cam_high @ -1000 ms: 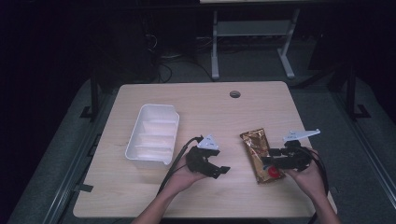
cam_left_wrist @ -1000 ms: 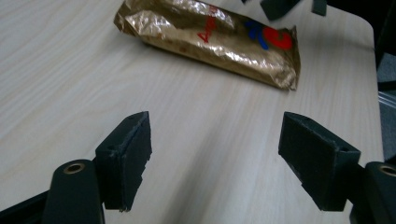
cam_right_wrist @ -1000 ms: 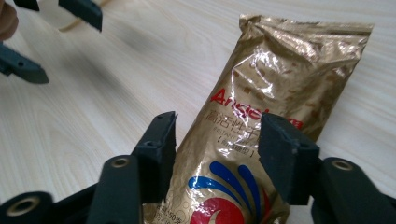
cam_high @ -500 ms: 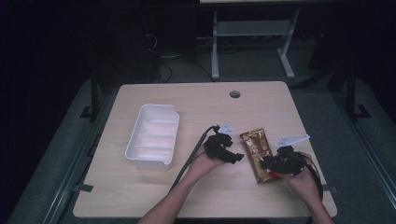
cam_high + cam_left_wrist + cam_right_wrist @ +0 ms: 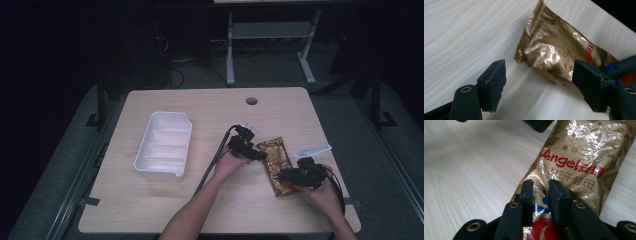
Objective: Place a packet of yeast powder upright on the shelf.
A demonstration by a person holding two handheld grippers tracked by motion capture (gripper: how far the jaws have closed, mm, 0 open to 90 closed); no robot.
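Note:
A shiny gold packet (image 5: 278,156) with red lettering lies flat on the wooden table, right of centre. My right gripper (image 5: 286,176) is at its near end. Its jaws have just been closing, and in the right gripper view they (image 5: 540,191) pinch a fold of the packet (image 5: 579,157) between them. My left gripper (image 5: 256,154) is open at the packet's far left edge. In the left gripper view its wide jaws (image 5: 539,87) straddle the crinkled end of the packet (image 5: 549,50), the pads apart from it.
An empty white plastic tray (image 5: 165,146) stands left of centre on the table (image 5: 210,105). A round cable hole (image 5: 251,101) sits near the far edge. Cables trail from both grippers toward the near edge. A metal stand is on the floor beyond.
My left gripper has moved right across the table to the packet's left edge. My right gripper has stayed at the packet's near end and its jaws have closed on it.

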